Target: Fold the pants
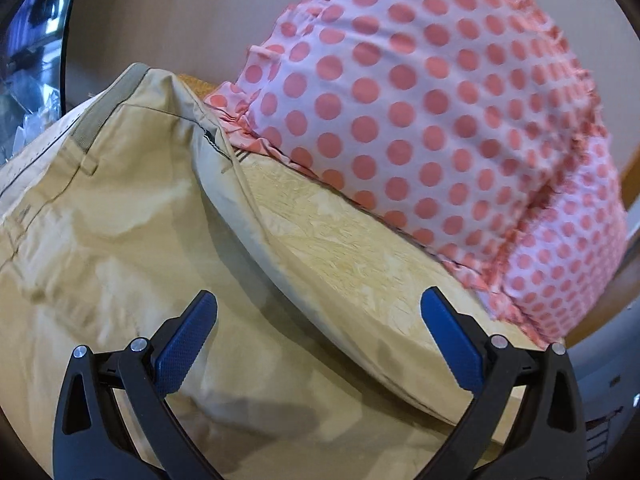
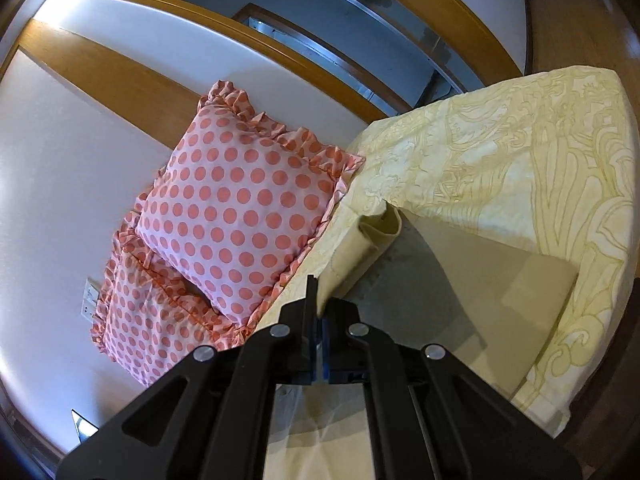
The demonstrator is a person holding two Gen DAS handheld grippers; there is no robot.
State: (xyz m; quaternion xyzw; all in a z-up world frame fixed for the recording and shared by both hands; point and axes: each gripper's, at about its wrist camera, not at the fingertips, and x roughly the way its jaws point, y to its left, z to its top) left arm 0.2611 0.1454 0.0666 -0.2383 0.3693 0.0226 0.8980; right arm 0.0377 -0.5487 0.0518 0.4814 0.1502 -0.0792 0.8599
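Observation:
Beige pants [image 1: 120, 220] lie on the yellow patterned bedsheet [image 1: 360, 264], waistband at the upper left of the left wrist view. My left gripper [image 1: 318, 320] is open and empty, hovering just above the pants' folded edge. In the right wrist view my right gripper [image 2: 318, 312] is shut on a lifted edge of the pants [image 2: 360, 248], which hangs up off the bed. The rest of the pants [image 2: 480, 280] lies flat on the sheet [image 2: 540, 152] beyond it.
A pink polka-dot pillow [image 1: 440, 100] leans close to the right of the pants; in the right wrist view two such pillows [image 2: 240, 208] stand against the white wall [image 2: 60, 160]. The bed's edge [image 2: 608, 280] and wooden floor lie at the right.

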